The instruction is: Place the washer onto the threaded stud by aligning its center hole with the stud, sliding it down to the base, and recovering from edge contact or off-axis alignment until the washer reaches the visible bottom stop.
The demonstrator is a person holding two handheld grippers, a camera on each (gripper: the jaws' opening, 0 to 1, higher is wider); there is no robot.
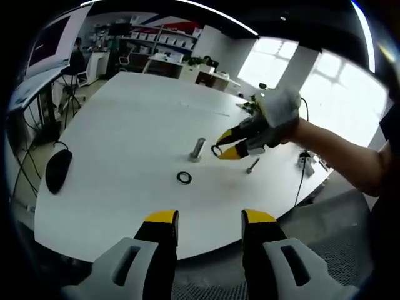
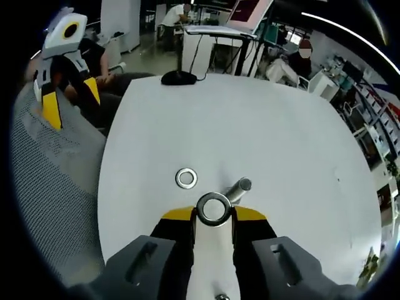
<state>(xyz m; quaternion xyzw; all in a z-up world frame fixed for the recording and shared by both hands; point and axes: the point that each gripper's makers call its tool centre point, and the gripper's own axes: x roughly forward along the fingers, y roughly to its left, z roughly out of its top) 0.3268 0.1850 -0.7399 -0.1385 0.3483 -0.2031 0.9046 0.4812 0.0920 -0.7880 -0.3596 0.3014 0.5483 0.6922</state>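
One washer [image 2: 213, 209] between right gripper [image 2: 212, 215] fingers, beside stud [image 2: 238, 188]

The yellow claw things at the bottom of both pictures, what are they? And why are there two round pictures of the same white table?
Those claws are grippers, a bit like big tongs. A person holds one in each hand, and each one carries a small camera, so you get two pictures from two sides.

In the left gripper view, the left gripper waits open near the edge of the white table. Across from it you can see the person's hand bringing the right gripper close to a metal stud that stands upright.

In the right gripper view, the right gripper pinches a shiny ring called a washer, just beside the stud. A second washer lies flat on the table. A bolt and a black mouse lie there too.
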